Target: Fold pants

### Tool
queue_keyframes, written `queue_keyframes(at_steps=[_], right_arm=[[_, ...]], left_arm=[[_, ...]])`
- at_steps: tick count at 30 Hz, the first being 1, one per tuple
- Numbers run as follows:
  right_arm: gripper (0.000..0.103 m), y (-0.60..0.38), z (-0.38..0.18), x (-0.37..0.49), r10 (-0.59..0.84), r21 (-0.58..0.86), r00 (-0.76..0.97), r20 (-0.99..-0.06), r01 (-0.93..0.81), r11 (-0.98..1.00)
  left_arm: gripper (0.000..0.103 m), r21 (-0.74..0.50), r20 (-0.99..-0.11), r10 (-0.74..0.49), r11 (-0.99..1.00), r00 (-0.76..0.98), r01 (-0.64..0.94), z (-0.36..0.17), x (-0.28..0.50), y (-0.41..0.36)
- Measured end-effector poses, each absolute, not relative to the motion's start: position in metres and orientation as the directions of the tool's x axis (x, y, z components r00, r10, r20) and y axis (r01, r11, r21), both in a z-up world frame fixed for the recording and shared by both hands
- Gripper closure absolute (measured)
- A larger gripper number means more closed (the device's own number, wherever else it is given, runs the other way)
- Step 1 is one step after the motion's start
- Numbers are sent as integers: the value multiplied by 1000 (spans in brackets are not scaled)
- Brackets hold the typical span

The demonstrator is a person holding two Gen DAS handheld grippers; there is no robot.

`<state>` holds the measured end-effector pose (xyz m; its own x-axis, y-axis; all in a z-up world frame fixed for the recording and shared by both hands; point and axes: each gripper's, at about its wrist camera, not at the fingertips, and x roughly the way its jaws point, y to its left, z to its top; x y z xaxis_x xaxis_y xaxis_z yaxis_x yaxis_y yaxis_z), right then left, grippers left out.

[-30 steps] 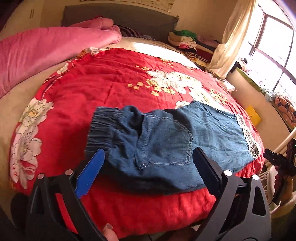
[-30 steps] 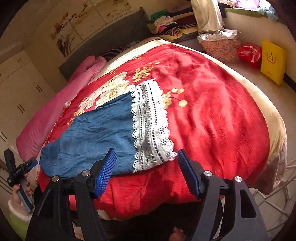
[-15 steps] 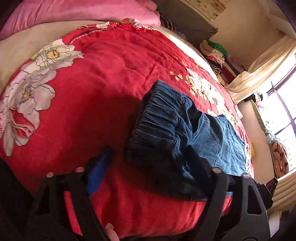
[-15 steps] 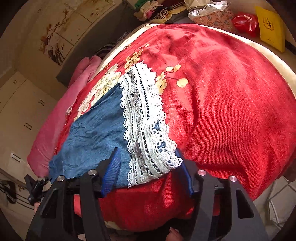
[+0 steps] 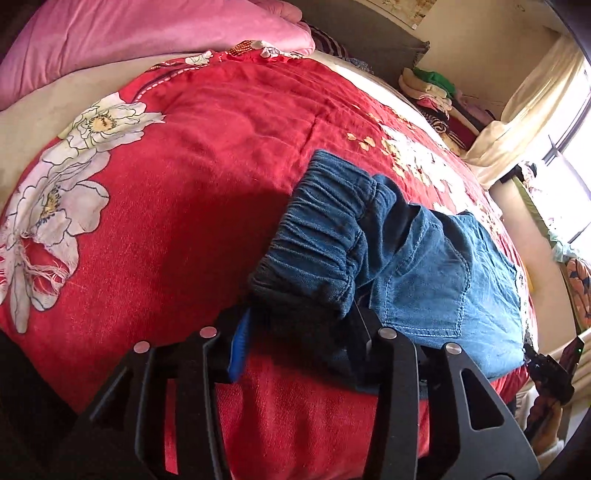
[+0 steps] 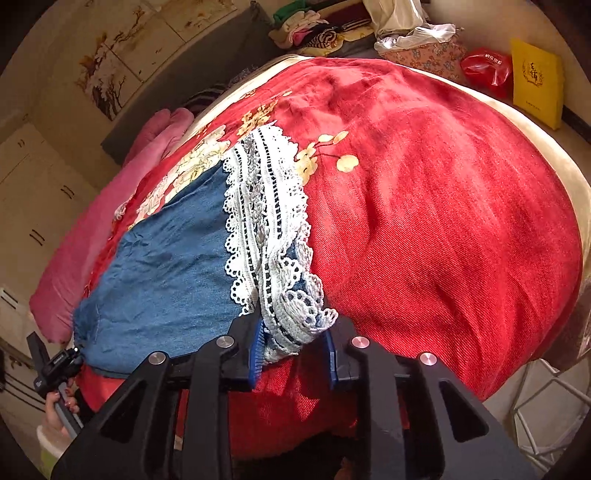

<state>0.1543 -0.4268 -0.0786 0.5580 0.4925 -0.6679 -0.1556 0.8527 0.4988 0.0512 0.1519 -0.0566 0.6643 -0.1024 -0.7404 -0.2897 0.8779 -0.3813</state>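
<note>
1. The left gripper (image 5: 301,332) has just been closing its jaws, which now pinch the near corner of the elastic waistband (image 5: 321,236) of the denim pants (image 5: 436,280).
2. The right gripper (image 6: 295,350) has likewise been closing; its blue pads (image 6: 257,350) now clamp the bunched near corner of the white lace hem (image 6: 269,221) at the leg end of the pants.
3. The pants lie flat across the near edge of a red floral bedspread (image 5: 184,221), waistband to the left, lace hem to the right, back pocket (image 5: 428,295) facing up.
4. In the right wrist view a hand (image 6: 55,410) grips the left tool's handle at the lower left.
5. Farther back, a pink quilt (image 5: 129,33) lies along the bed's far left side.
6. Beyond the bed, stacked folded clothes (image 6: 314,29), a red bag (image 6: 487,68) and a yellow box (image 6: 535,81) sit beside the wall; a cream curtain (image 5: 528,110) hangs near the window.
</note>
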Motion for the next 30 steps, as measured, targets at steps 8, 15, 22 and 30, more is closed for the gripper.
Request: queue_keyframes(at_steps=[8,15,22,30], right_arm=[[54,-444,-44,129,424,445,646,-634,-143,884],[49,-423,-12,108,454,390,686,-569,-261,883],[44,-346,-14,120,511,314,601,-615,-408,858],[39,-324,-38,161,436,258,566,-700,-369,893]], left_arm=[[48,-389,-715,-78,871,695,-302,-28,31,156],[39,-294,-641,-1,924,767,-244,27,22,130],[35,-257,-644,-181,966,743,13,28,84,35],[26,-145,-745,-182,983,642,111,-14,136,-24]])
